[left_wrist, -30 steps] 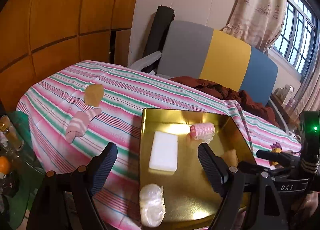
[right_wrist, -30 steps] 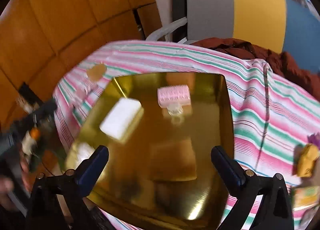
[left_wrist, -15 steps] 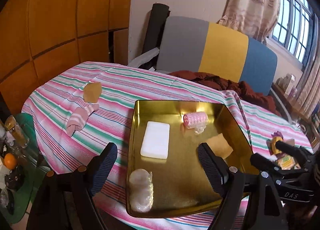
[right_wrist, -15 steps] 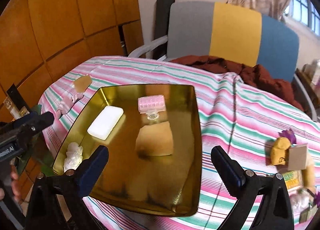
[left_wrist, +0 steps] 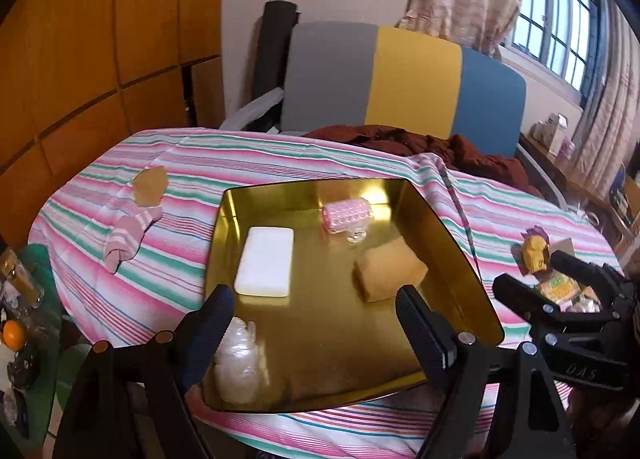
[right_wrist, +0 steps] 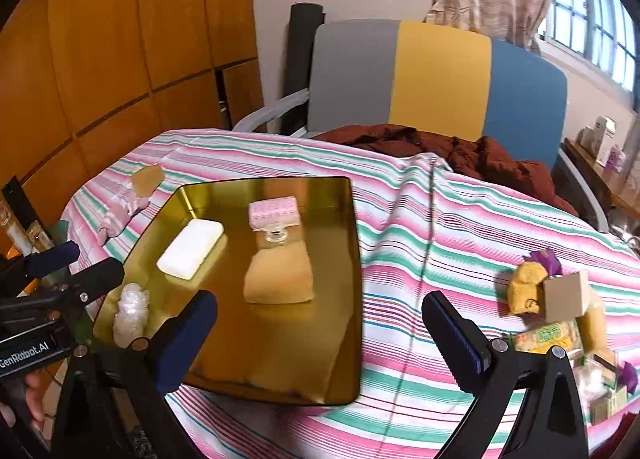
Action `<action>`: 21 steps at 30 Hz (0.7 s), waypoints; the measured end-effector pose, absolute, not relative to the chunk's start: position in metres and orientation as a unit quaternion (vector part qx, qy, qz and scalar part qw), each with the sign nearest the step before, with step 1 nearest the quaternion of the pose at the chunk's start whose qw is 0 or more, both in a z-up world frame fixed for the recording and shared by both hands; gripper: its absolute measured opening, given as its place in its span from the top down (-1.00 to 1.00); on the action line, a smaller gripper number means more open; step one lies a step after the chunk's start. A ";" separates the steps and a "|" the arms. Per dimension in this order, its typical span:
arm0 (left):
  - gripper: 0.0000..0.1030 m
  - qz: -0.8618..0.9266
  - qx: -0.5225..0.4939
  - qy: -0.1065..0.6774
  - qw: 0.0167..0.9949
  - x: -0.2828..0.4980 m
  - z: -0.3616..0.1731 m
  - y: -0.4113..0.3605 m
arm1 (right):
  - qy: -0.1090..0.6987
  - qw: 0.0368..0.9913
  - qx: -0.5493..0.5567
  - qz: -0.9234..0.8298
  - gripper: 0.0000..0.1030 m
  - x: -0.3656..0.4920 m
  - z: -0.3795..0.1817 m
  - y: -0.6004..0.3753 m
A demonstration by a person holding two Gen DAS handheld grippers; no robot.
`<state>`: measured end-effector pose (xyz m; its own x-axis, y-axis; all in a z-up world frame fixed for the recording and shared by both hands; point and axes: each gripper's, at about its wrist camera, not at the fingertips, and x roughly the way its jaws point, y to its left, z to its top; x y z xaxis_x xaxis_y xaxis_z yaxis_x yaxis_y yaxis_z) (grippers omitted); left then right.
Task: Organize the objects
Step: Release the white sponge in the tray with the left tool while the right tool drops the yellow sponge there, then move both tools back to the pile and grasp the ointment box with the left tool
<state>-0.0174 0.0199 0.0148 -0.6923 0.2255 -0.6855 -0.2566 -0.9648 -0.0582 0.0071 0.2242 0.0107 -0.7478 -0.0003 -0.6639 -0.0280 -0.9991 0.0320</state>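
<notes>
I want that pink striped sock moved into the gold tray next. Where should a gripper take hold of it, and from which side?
Judging by its pose, grip the pink striped sock across its bunched middle, coming from above with the left gripper, which is open and nearer. It lies flat and limp on the striped tablecloth, left of the gold tray, so the fingers should straddle its narrow width.

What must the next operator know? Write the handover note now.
Left gripper: open, empty, above the near edge of the shiny gold metal tray.
Right gripper: open, empty, over the tray's near right corner.
Done, in the tray: white rectangular soap bar, pink hair roller, tan sponge block, crumpled clear plastic wrap.
Left on the striped tablecloth: pink striped sock and tan paper scrap left of the tray; pile of yellow and purple snack packets to its right.
</notes>
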 end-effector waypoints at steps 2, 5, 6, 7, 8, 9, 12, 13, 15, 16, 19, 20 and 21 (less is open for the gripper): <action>-0.64 0.916 -0.374 0.024 0.142 -0.017 0.013 0.027 | 0.024 0.017 -0.355 0.934 -1.00 0.011 0.010 0.232; -0.64 0.913 -0.376 0.033 0.153 -0.018 0.011 0.036 | 0.031 0.030 -0.357 0.933 -1.00 0.017 0.008 0.244; -0.64 0.912 -0.377 0.036 0.158 -0.017 0.010 0.039 | 0.034 0.035 -0.358 0.933 -1.00 0.018 0.007 0.248; -0.64 0.911 -0.378 0.037 0.163 -0.017 0.010 0.043 | 0.037 0.038 -0.358 0.932 -1.00 0.019 0.006 0.252; -0.64 0.910 -0.379 0.039 0.167 -0.018 0.009 0.045 | 0.040 0.041 -0.358 0.932 -1.00 0.021 0.006 0.256; -0.64 0.908 -0.380 0.041 0.172 -0.018 0.009 0.049 | 0.043 0.045 -0.358 0.932 -1.00 0.022 0.005 0.260; -0.63 0.905 -0.380 0.040 0.188 -0.018 0.009 0.056 | 0.043 0.053 -0.356 0.932 -1.00 0.026 0.005 0.268; -0.63 0.904 -0.380 0.038 0.194 -0.017 0.009 0.057 | 0.043 0.058 -0.355 0.932 -1.00 0.026 0.005 0.272; -0.63 0.900 -0.384 0.031 0.203 -0.018 0.006 0.060 | 0.046 0.064 -0.355 0.932 -1.00 0.027 0.005 0.278; -0.63 0.897 -0.390 0.027 0.208 -0.018 0.005 0.061 | 0.047 0.066 -0.356 0.931 -1.00 0.027 0.004 0.280; -0.63 0.890 -0.400 0.018 0.217 -0.019 0.001 0.062 | 0.046 0.071 -0.359 0.929 -1.00 0.026 0.002 0.284; -0.63 0.888 -0.402 0.016 0.221 -0.019 0.000 0.063 | 0.046 0.072 -0.359 0.929 -1.00 0.026 0.002 0.285; -0.63 0.888 -0.402 0.015 0.223 -0.019 0.000 0.064 | 0.048 0.074 -0.359 0.929 -1.00 0.026 0.002 0.287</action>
